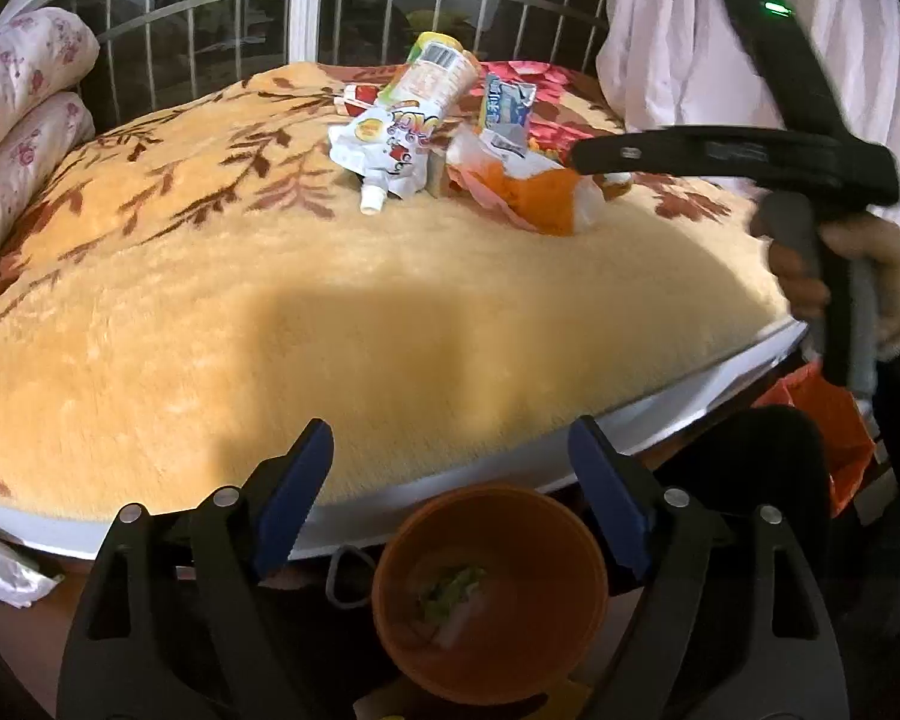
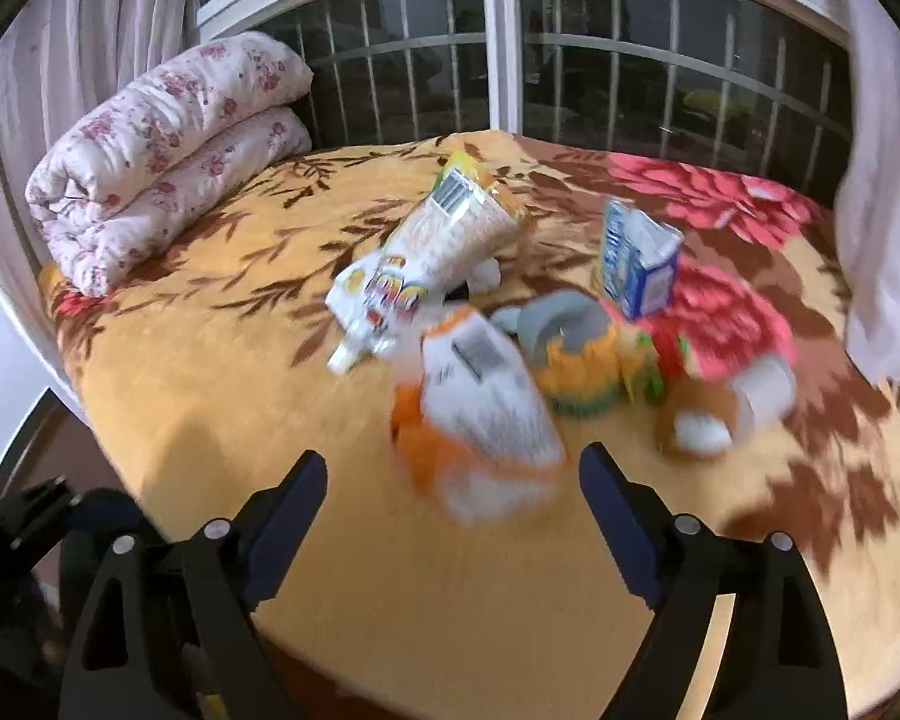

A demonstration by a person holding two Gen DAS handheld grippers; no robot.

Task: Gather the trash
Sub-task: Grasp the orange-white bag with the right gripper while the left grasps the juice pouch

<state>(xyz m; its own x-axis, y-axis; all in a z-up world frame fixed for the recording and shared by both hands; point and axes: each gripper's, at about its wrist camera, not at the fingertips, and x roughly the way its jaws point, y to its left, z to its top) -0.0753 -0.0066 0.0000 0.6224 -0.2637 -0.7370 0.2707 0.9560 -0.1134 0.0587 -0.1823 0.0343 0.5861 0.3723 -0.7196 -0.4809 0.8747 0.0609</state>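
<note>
Readable markings, by item:

1. White spouted pouch (image 1: 384, 147), on the bed blanket (image 1: 270, 312) at about 11 o'clock from the pile's centre: large orange-yellow rounded letters with a red outline, seen upside down and not legible as a word; small round emblems beside them.

2. Tall cup-shaped packet (image 2: 456, 222), leaning over the pouch toward 12 o'clock: a black barcode on a white panel; its digits are too small to read.

3. Blue-and-white carton (image 2: 639, 258), at 2 o'clock: white characters on blue, blurred.

4. Orange-and-white wrapper (image 2: 486, 414), at 6 o'clock: a dark barcode-like block, smeared by motion.
</note>
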